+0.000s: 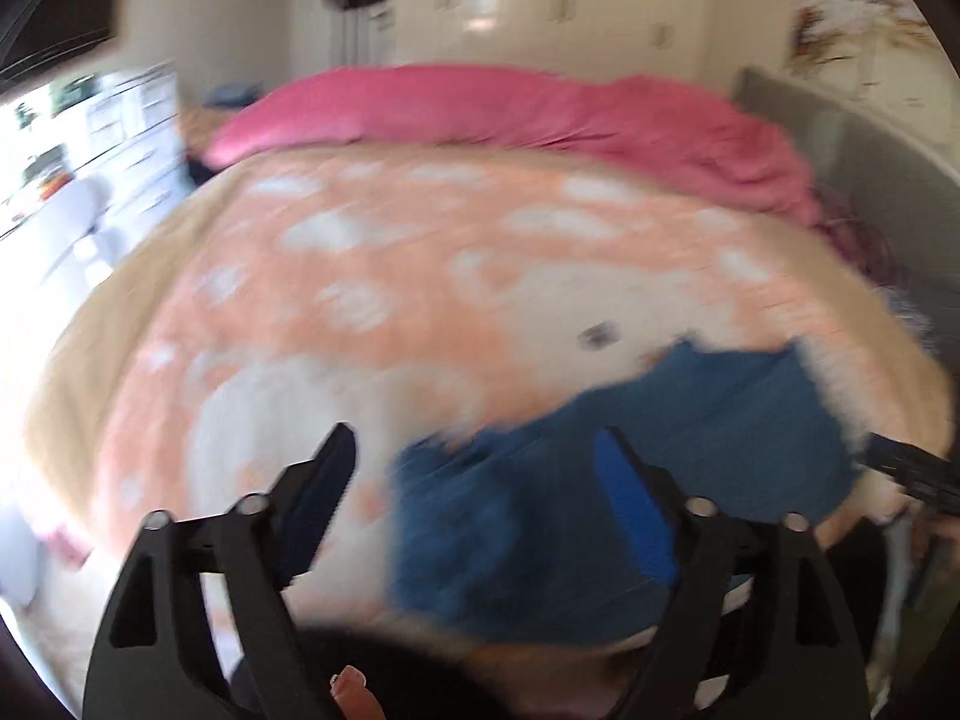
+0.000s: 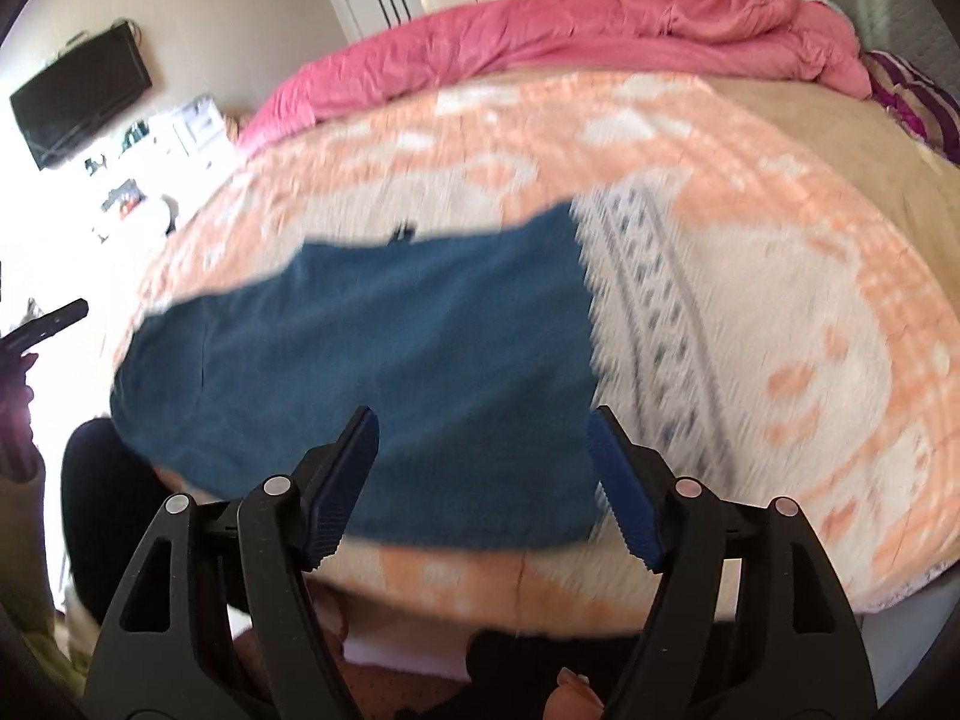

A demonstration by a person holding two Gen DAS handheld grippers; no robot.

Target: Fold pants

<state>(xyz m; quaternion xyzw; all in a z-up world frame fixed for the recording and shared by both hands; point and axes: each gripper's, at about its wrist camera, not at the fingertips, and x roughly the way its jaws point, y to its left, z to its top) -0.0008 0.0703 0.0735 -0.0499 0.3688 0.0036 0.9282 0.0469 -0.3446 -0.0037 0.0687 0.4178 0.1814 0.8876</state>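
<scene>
The dark teal-blue soft cloth pants (image 2: 372, 372) lay flat on the bed, on top of a fuzzy peach and white blanket (image 2: 750, 276) with pale blotchy shapes. They sat near the front edge of the bed, close to the person. They looked folded into a wide, blocky shape. In the right wrist view the long side ran from left to right across the bed, and the straight right edge ran from the front edge up toward the back of the bed. The left end drooped a little over the front edge of the bed. A tiny dark tag or loop (image 2: 403, 233) stuck up at the far edge of the pants.

The left claw (image 1: 474, 480) was spread wide, with nothing between its blue pads. It hung above the blanket and the left part of the pants (image 1: 600, 480). Its right pad showed in front of the blue cloth, but I could not tell that it touched.

The right claw (image 2: 483, 468) was spread too, with nothing pinched. It hung over the near right corner of the pants, with the cloth seen between its two fingers.

Behind the blanket lay a rumpled pink bed cover (image 2: 540, 30). A flat black TV (image 2: 81, 93) hung on the wall at the left. Both pictures were blurry.
</scene>
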